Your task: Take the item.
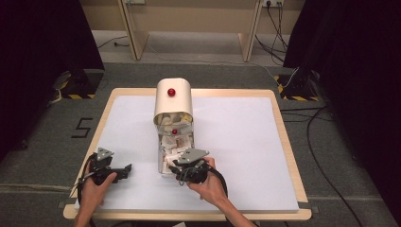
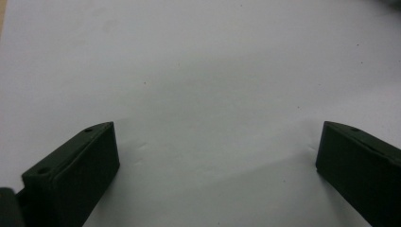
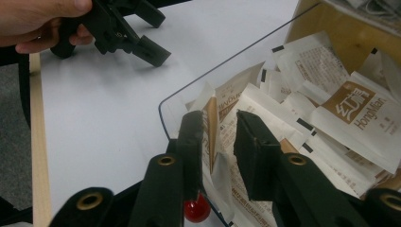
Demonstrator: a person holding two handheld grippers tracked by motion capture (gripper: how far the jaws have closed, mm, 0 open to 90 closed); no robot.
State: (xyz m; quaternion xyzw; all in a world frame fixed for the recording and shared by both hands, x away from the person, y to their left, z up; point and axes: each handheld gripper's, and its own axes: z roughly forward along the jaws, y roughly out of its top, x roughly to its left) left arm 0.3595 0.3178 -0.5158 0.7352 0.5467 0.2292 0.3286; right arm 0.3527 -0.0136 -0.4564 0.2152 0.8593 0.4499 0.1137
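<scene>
a: nearest first: right gripper (image 3: 220,118) down inside the clear tray (image 3: 163,111), jaws narrow, one upright sachet (image 3: 211,127) standing edge-on between them.

b: pressing on it?

a: not quite, by the look; sachet against one pad, a sliver of gap to the other. probably angled in like that to single out one packet from the heap of sachets (image 3: 354,109).

b: and the left gripper (image 1: 124,169)?

a: parked low on the white board (image 1: 236,151), well apart from the tray, jaws wide, nothing between. likely just kept out of the way.

b: red bead near the right jaws?

a: small red knob (image 3: 196,210) at the tray's near end, seemingly a pull for it.

b: farther back?

a: tray running up to a cream bin (image 1: 173,101) with a rounded top and a second red knob (image 1: 171,92), more packets spilling at its mouth.

b: surface?

a: matte white sheet over a wooden tabletop (image 1: 288,156), bare apart from the bin and tray.

b: room?

a: grey carpet (image 1: 47,156) with a taped "5" (image 1: 81,127), loose cables (image 1: 321,161) at the right, black curtains (image 1: 42,38) on both sides, a pale wooden frame (image 1: 137,33) behind.
</scene>
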